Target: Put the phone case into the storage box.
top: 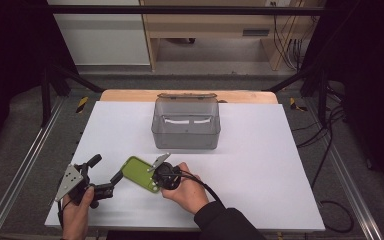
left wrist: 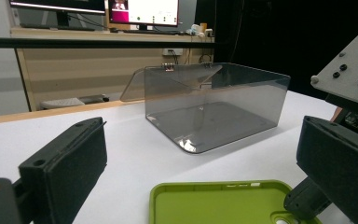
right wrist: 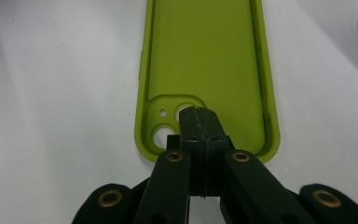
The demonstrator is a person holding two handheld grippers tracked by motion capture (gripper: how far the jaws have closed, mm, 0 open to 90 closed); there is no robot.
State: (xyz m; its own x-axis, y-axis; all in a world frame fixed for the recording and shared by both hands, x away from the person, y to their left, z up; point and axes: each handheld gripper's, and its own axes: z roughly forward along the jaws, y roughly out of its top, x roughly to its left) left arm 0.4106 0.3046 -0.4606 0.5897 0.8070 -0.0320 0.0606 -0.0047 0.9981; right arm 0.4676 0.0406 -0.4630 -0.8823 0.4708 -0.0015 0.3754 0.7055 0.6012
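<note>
Right gripper [right wrist: 199, 114] jaws fully closed, tips resting on the green phone case [right wrist: 205, 60] by its camera cutout. Left gripper [top: 105, 176] jaws wide open, flanking the case's other end. Case flat on desk [top: 260, 150]; smoky clear box [top: 186, 125] behind it.

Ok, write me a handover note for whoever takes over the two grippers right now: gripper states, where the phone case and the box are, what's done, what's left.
Left hand-held gripper: open, jaws spread wide beside the case's near-left end, holding nothing.
Right hand-held gripper: shut, jaws pressed together, tips over the camera-cutout end of the case; whether they pinch the rim cannot be told.
Green phone case: flat on the white table, inner side up, in front of the box.
Clear grey box: farther back at the table's middle, lid swung open, nothing inside.
Done: box is open.
Left: probably lifting the case and putting it into the box.
</note>
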